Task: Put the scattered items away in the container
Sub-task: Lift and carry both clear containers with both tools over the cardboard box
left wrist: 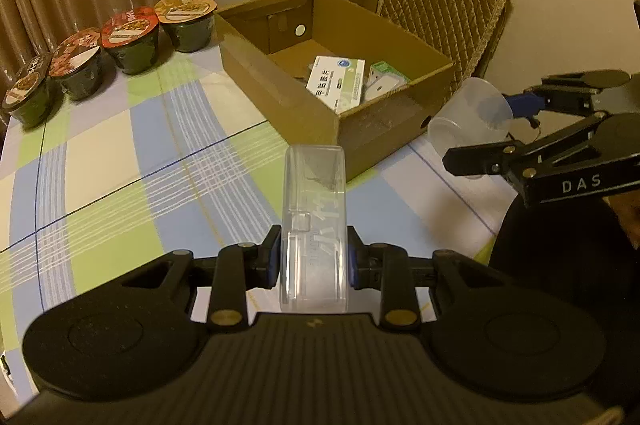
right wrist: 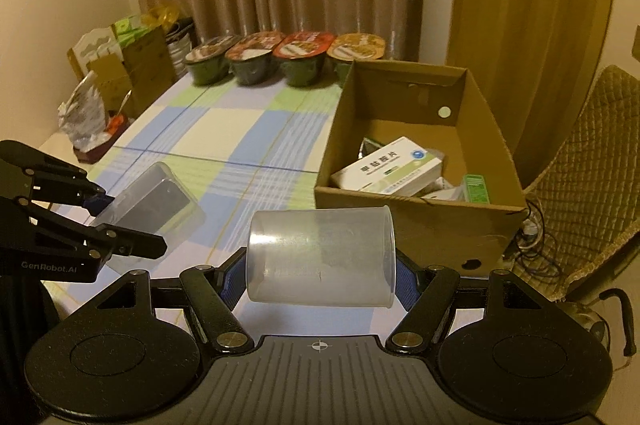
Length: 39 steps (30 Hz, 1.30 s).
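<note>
My left gripper (left wrist: 313, 259) is shut on a clear rectangular plastic case (left wrist: 313, 221), held above the checked tablecloth in front of the open cardboard box (left wrist: 280, 81). My right gripper (right wrist: 320, 275) is shut on a clear plastic cup (right wrist: 320, 257) lying sideways between its blue pads, just short of the cardboard box (right wrist: 420, 225). In the left wrist view the cup (left wrist: 472, 121) hangs by the box's near right corner. The right wrist view shows the clear case (right wrist: 156, 201) at far left in the left gripper (right wrist: 120, 221). A white medicine box (left wrist: 336, 81) and small packets lie inside.
Several sealed instant noodle bowls (left wrist: 132, 37) line the table's far edge beside the box. A quilted chair (left wrist: 448, 1) stands behind the box. Cartons and a bag (right wrist: 120, 73) sit off the table's far left. Cables (right wrist: 532, 245) trail on the floor by the chair.
</note>
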Each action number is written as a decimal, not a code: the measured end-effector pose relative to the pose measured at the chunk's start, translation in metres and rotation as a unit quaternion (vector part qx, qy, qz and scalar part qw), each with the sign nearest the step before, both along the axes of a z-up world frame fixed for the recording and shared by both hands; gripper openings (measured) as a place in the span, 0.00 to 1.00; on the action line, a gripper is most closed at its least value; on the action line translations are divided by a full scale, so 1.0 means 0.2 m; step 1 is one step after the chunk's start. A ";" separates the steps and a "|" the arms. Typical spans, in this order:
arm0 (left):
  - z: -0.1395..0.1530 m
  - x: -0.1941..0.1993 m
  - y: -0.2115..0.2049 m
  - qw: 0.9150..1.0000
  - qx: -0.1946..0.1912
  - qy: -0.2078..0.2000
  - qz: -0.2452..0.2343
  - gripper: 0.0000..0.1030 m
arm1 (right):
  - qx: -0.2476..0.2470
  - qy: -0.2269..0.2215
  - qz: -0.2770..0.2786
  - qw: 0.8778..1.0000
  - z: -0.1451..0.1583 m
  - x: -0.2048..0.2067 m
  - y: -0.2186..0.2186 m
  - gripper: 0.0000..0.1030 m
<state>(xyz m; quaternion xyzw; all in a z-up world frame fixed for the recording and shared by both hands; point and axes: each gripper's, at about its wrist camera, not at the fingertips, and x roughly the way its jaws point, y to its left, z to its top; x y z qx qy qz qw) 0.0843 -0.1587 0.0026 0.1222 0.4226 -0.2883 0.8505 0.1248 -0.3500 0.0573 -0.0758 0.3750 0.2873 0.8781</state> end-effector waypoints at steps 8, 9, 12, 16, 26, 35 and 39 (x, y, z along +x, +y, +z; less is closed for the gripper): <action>0.02 0.03 -0.08 1.000 -0.017 0.003 0.001 0.25 | 0.005 0.002 -0.017 1.000 0.01 0.04 -0.06 0.72; 0.02 0.04 -0.09 1.000 -0.019 0.003 0.000 0.25 | 0.006 0.002 -0.019 1.000 0.00 0.04 -0.06 0.72; 0.02 0.05 -0.12 1.000 -0.023 0.004 -0.002 0.25 | 0.006 0.002 -0.023 1.000 0.01 0.06 -0.08 0.72; 0.03 0.07 -0.15 1.000 -0.030 0.005 -0.001 0.25 | 0.007 0.003 -0.027 1.000 0.01 0.08 -0.10 0.72; 0.02 0.12 -0.21 0.999 -0.041 0.009 0.000 0.25 | 0.007 0.002 -0.035 0.999 0.01 0.13 -0.12 0.72; 0.03 0.19 -0.26 0.999 -0.053 0.008 0.003 0.25 | 0.003 -0.002 -0.043 0.999 0.02 0.20 -0.14 0.72; 0.04 0.23 -0.29 0.998 -0.059 0.007 0.003 0.25 | 0.001 -0.006 -0.044 0.999 0.03 0.24 -0.14 0.72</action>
